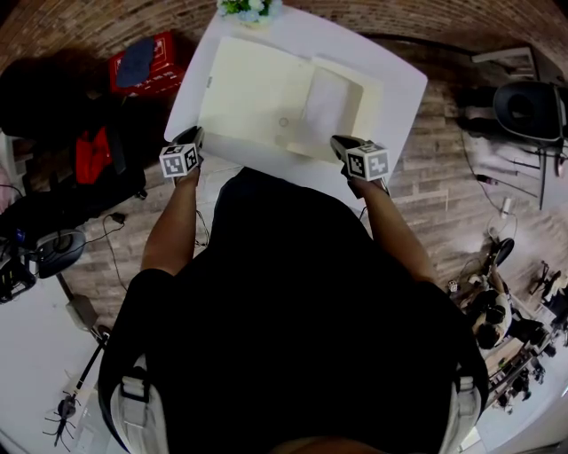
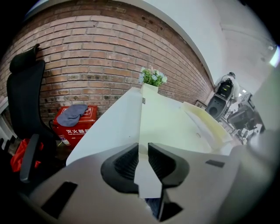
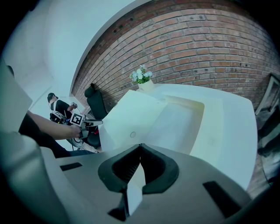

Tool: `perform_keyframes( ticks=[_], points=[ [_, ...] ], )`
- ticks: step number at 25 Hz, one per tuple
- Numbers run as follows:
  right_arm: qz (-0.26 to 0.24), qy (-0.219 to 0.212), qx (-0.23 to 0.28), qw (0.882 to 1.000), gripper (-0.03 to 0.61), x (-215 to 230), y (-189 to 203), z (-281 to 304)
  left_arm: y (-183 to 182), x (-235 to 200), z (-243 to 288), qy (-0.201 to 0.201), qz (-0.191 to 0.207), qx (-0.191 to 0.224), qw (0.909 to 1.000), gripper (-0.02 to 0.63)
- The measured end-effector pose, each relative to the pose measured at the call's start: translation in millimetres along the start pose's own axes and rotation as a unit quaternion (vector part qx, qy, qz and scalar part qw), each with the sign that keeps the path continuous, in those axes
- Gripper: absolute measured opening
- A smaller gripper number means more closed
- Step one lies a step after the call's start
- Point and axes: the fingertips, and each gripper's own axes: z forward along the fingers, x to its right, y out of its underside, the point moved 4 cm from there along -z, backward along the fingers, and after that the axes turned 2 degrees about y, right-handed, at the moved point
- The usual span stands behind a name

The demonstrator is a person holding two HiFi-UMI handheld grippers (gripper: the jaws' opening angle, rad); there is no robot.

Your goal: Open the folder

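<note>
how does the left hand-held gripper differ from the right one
Left hand-held gripper: jaws slightly apart, the edge of the folder in the gap; right hand-held gripper: jaws pinched shut on its edge. Left sits at the folder's near left corner, right at its near right edge. Both angle down.

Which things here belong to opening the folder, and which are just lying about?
For the job: folder, left gripper, right gripper.
Lying about: flower pot, red box, grey cloth on it, black chair.

folder (image 1: 257,97) on table (image 1: 355,40), flowers (image 1: 250,7) behind; crate (image 1: 160,75) left
</note>
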Motion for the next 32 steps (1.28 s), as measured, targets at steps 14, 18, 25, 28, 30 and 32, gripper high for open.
perform_keyframes(
  ticks=[14, 18, 25, 28, 30, 32],
  points=[
    [0.004, 0.001, 0.010, 1.000, 0.025, -9.3, 5.3, -5.9, -14.1, 3.4, -16.3, -0.001, 0.023, 0.028, 0.9994, 0.146],
    [0.005, 0.003, 0.014, 1.000, 0.025, -13.0, 7.8, -11.0, -16.9, 6.0, -22.1, 0.003, 0.025, 0.036, 0.9990, 0.146],
    [0.004, 0.008, 0.017, 1.000, 0.025, -15.4, 13.0, -20.0, -23.3, 11.9, -28.4, 0.009, 0.032, 0.047, 0.9984, 0.147],
    [0.003, 0.009, 0.018, 1.000, 0.025, -19.0, 15.1, -23.2, -24.6, 13.9, -32.1, 0.009, 0.034, 0.051, 0.9981, 0.147],
    [0.001, 0.009, 0.019, 1.000, 0.025, -21.4, 17.4, -25.0, -26.1, 15.9, -34.8, 0.010, 0.036, 0.056, 0.9977, 0.147],
    [0.000, 0.010, 0.021, 1.000, 0.025, -23.1, 18.6, -26.4, -28.5, 18.1, -37.6, 0.012, 0.038, 0.062, 0.9972, 0.147]
  ],
)
